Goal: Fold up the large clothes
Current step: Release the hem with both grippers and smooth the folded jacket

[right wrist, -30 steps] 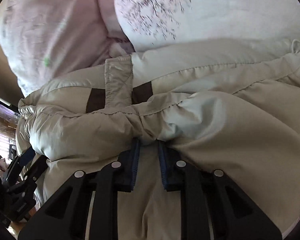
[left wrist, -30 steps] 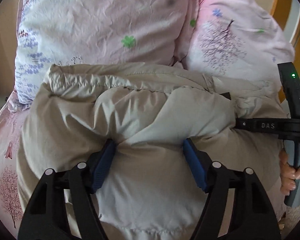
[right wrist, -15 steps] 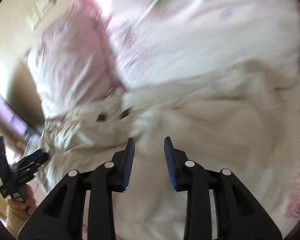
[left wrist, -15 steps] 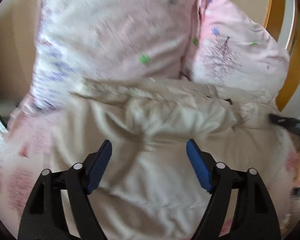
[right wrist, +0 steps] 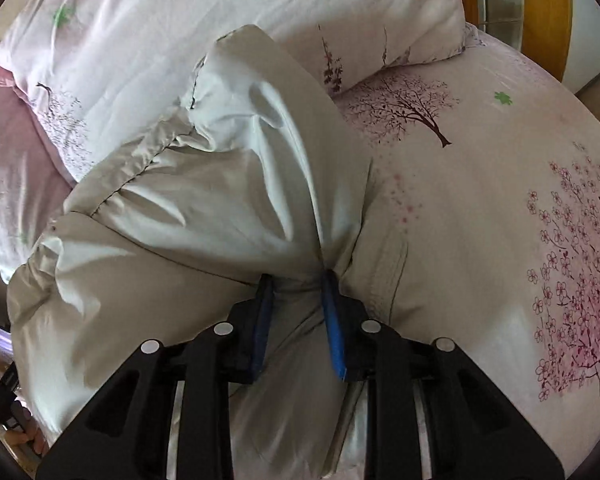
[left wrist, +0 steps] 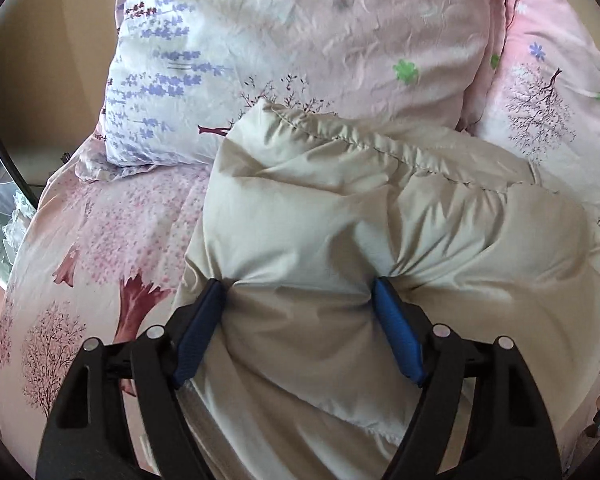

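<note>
A beige puffy jacket (left wrist: 380, 220) lies bunched on a pink floral bed. My left gripper (left wrist: 300, 292) has its blue pads wide apart and pressed into the jacket's left part, with a thick bulge of fabric between them. In the right wrist view my right gripper (right wrist: 298, 280) has its blue pads close together and pinches a gathered fold of the jacket (right wrist: 220, 184) near its right edge. The fabric puckers at both pairs of pads.
Two pink floral pillows (left wrist: 320, 32) (right wrist: 180, 20) stand behind the jacket. The floral bedsheet (right wrist: 500, 200) spreads to the right and also shows left of the jacket (left wrist: 100, 260). A wooden bed frame (right wrist: 540, 8) stands at the far right. A dark object (left wrist: 0, 152) stands at the left edge.
Both grippers let go and lifted half a second ago, then came down at new spots. The left now sits at the jacket's left part, the right has closed on a fold at its right edge.
</note>
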### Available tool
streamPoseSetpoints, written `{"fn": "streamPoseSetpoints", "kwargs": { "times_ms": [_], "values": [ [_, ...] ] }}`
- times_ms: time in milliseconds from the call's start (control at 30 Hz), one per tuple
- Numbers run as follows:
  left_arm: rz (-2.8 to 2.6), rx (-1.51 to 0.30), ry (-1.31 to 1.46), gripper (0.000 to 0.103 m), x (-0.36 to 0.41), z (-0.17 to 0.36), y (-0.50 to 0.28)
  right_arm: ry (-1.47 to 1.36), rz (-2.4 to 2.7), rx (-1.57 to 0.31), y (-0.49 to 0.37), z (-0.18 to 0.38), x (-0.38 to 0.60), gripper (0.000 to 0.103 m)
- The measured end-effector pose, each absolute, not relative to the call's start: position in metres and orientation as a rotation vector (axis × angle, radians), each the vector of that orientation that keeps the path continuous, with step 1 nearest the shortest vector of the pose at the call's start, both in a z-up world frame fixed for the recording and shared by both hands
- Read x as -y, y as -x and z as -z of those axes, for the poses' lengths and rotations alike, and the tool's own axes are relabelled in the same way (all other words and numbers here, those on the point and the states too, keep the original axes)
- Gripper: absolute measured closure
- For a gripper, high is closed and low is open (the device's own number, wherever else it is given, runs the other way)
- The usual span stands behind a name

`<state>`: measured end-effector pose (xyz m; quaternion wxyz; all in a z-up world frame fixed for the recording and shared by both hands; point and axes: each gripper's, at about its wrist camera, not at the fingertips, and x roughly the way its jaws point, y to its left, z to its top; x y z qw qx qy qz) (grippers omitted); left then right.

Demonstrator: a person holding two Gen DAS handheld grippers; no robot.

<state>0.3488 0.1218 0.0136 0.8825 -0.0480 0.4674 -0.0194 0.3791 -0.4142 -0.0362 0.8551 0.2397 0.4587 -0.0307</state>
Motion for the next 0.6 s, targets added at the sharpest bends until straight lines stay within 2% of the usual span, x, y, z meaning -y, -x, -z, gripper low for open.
{"fn": "streamPoseSetpoints", "kwargs": {
  "times_ms": [133,267,367,467,600],
  "values": [
    [0.067,-0.928,0.128,0.028,-0.126,-0.018,-0.337,-0.56,0.024,-0.888,-0.361,0.024,0.417,0.077],
    [0.121,-0.829,0.178,0.027,-0.142,-0.035,-0.302,-0.58,0.005,-0.793,-0.327,0.008,0.428,0.074],
    [0.095,-0.825,0.17,0.027,-0.149,-0.033,-0.294,-0.56,0.017,-0.817,-0.324,0.012,0.429,0.074],
    [0.054,-0.876,0.157,0.026,-0.153,-0.019,-0.301,-0.588,0.04,-0.919,-0.343,0.036,0.428,0.075],
    [0.084,-0.955,0.304,0.024,-0.164,0.011,-0.314,-0.622,0.058,-0.94,-0.354,0.043,0.431,0.076]
  ]
}}
